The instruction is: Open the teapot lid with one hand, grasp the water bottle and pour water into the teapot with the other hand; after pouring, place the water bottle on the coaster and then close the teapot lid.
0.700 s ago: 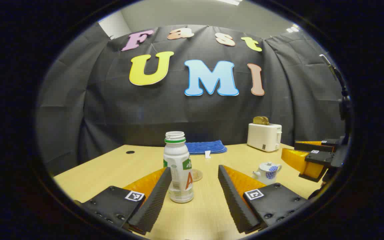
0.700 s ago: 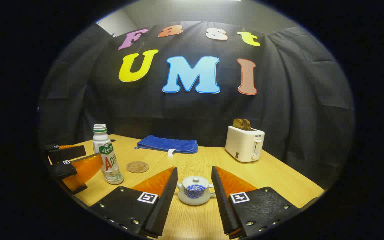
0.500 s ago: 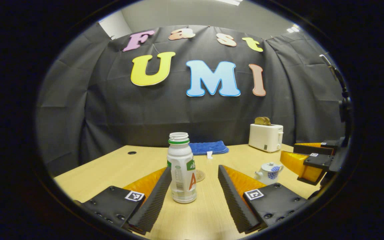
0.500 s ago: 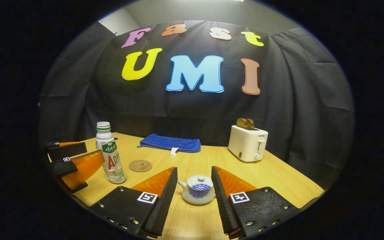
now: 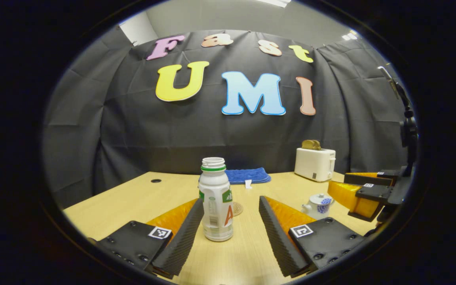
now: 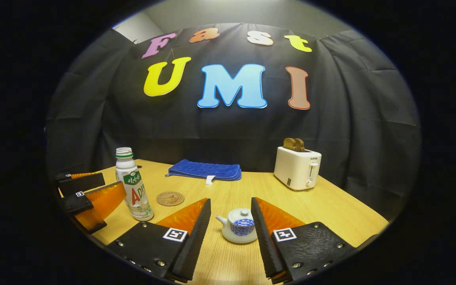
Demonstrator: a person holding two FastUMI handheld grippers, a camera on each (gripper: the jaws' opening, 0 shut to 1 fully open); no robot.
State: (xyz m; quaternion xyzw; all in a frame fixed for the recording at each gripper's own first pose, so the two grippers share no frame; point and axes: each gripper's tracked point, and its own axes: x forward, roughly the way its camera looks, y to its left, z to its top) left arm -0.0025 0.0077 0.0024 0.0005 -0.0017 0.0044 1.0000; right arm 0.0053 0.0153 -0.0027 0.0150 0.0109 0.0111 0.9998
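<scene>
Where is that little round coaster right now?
In the right gripper view, the round brown coaster lies flat on the wooden table, just right of the white plastic bottle.

The water bottle [image 5: 216, 202] stands upright on the table [image 5: 133, 198]. It is a white plastic bottle with a green neck ring, a white, green and red label, and an open mouth with no cap. Just behind it lies the coaster [image 6: 170, 198], a flat, round, brown disc with nothing on it. The teapot [image 6: 239, 230] sits upright to the right of the bottle and well apart from it. It is small, round and white with a blue pattern on its belly, its spout points left in the right gripper view, and its knobbed lid [image 6: 241, 215] is in place on top.
</scene>
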